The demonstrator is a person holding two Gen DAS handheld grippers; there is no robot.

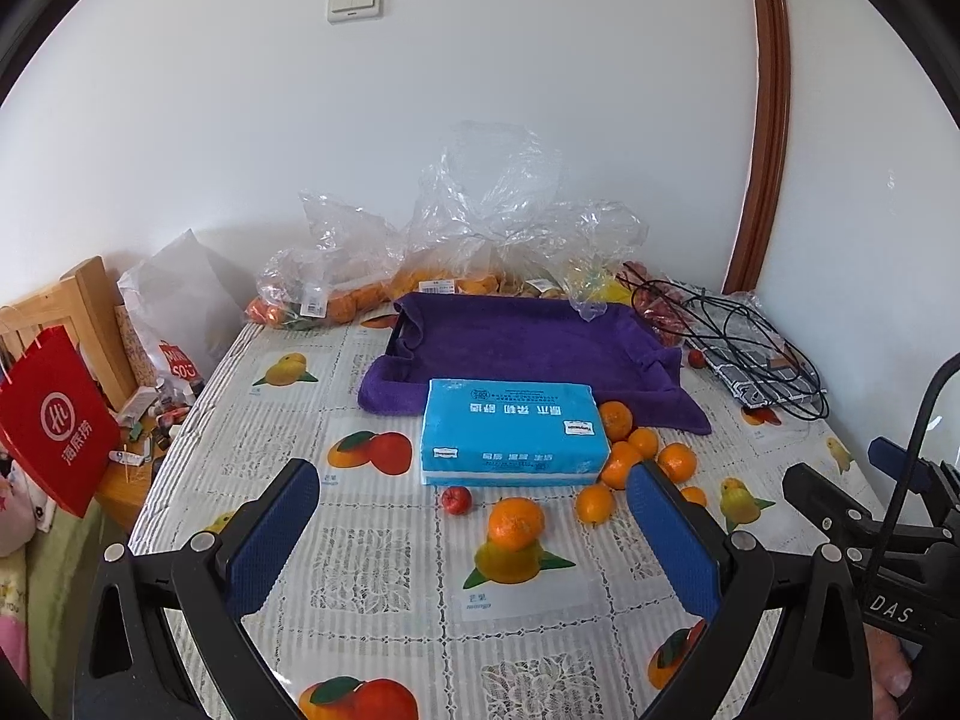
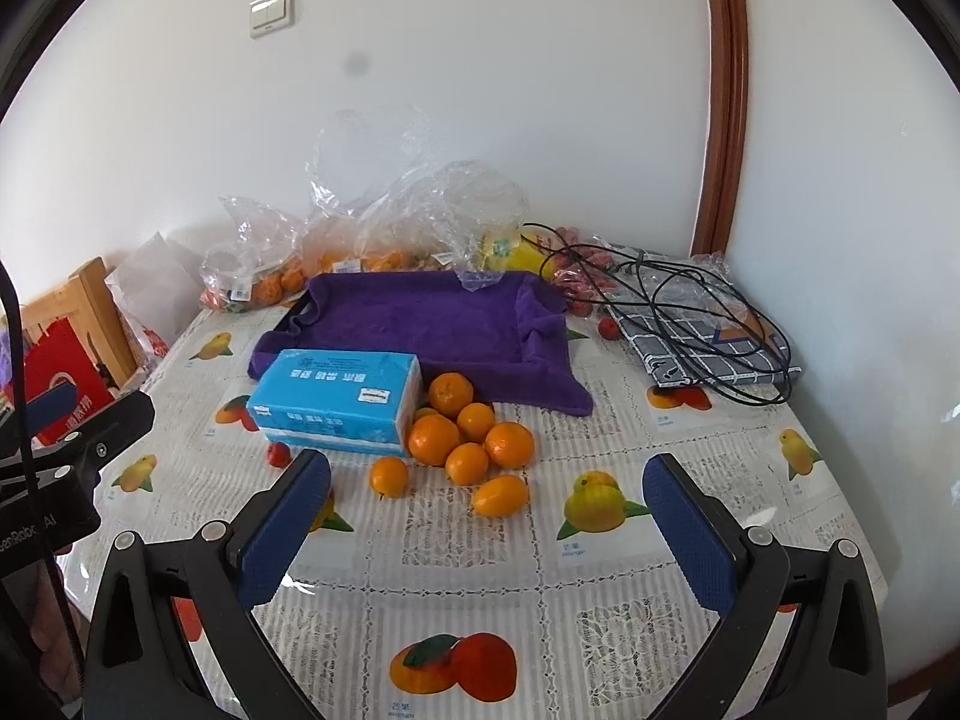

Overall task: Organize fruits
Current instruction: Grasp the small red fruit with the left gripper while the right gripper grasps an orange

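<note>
Both grippers spread wide and empty above the table [image 2: 600,630].

My left gripper [image 1: 474,534] hangs over a lone mandarin [image 1: 516,523] with a small red fruit [image 1: 456,500] beside it; my right gripper [image 2: 486,516] faces the mandarin cluster [image 2: 468,432] — it touches the blue tissue pack [image 2: 336,399], just in front of the purple-towel-lined tray [image 2: 420,318].

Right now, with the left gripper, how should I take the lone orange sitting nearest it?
Grip the lone orange across its middle, coming straight ahead and down from the near side. It sits by itself on the tablecloth, clear of the tissue pack and the small red fruit, so both sides look free. The left gripper is open and already roughly in line with it.
</note>
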